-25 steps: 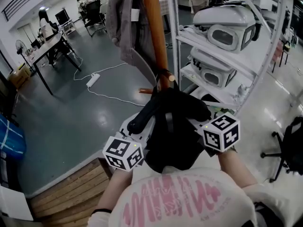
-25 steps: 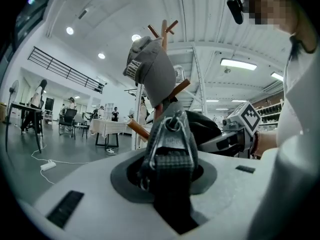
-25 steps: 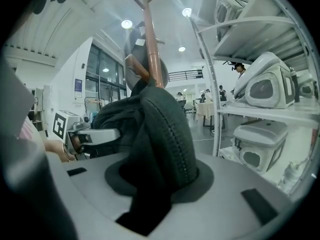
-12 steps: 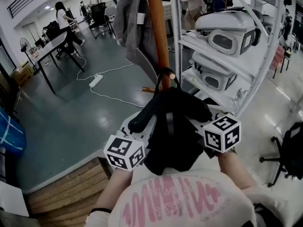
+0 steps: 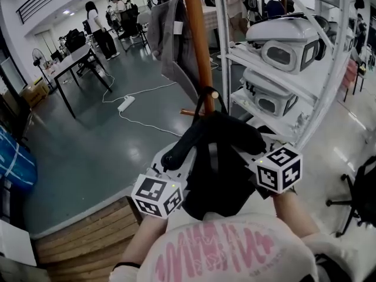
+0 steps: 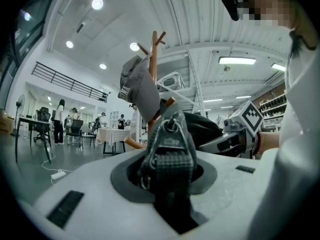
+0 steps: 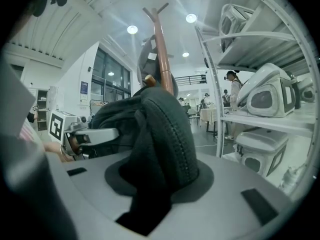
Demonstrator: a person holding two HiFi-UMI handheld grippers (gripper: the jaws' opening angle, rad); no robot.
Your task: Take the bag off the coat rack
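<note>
A black bag [image 5: 217,163] hangs between my two grippers, close in front of the wooden coat rack pole [image 5: 197,46]. Its top handle loop [image 5: 205,98] sits at a short peg [image 5: 214,94] on the pole; whether it is still hooked I cannot tell. My left gripper [image 5: 171,157] is shut on the bag's grey webbing strap [image 6: 169,154] with a metal ring. My right gripper [image 5: 247,147] is shut on a thick fold of the bag's black fabric [image 7: 162,134]. A grey garment [image 5: 170,34] hangs higher on the rack.
A white metal shelf unit [image 5: 317,93] with white machines [image 5: 288,46] stands right beside the rack. A power strip and cable [image 5: 126,103] lie on the grey floor. Wooden boards [image 5: 88,239] are at my feet; an office chair [image 5: 359,201] is far right; tables and people are at the back left.
Both grippers keep the same hold on the bag, which stays by the peg. The head view has tilted a little, and a person at the back has walked further away.
</note>
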